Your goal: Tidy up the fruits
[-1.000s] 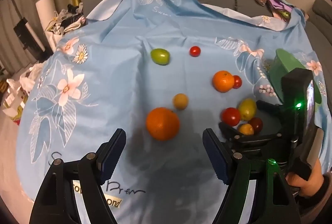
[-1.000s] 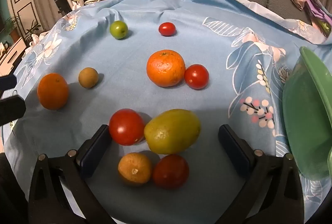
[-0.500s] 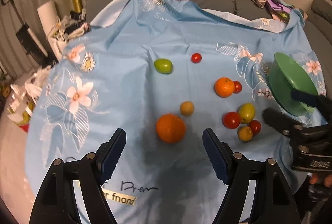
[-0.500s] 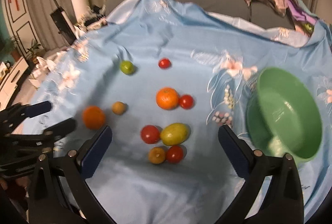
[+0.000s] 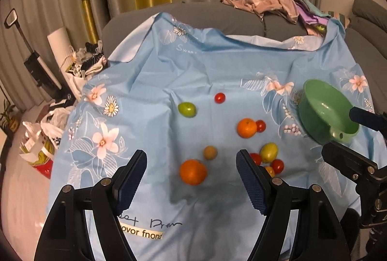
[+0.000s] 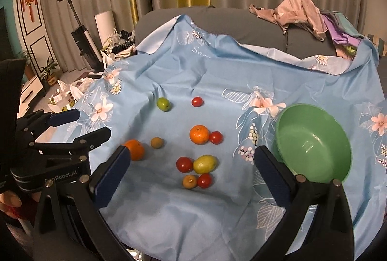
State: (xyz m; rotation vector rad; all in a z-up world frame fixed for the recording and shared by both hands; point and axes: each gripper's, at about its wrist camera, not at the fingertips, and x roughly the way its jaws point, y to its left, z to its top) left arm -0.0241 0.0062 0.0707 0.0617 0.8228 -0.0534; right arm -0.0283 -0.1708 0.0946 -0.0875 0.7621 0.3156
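Both grippers are hanging open above the cloth; no fruit is picked yet.

The blue floral cloth [image 6: 169, 212] is carrying everything. The green bowl [image 6: 314, 152] is standing empty near its right edge, and all the fruits are lying loose in the middle, so the sorting seems to be only starting. The large orange [image 5: 193, 172] is lying nearest the front edge, between the fingers of the left gripper [image 5: 191, 181], whose jaws are standing wide and holding nothing. The right gripper [image 6: 191, 172] is also spread wide and empty, and it is framing a tight cluster: a yellow-green fruit [image 6: 205, 164], a red tomato [image 6: 184, 164], a small orange fruit [image 6: 189, 181] and another tomato [image 6: 204, 180], all touching or nearly so. I judge the next move is asking for a descent onto one fruit, closing gently so the neighbours are not rolling away, then carrying it to the bowl.
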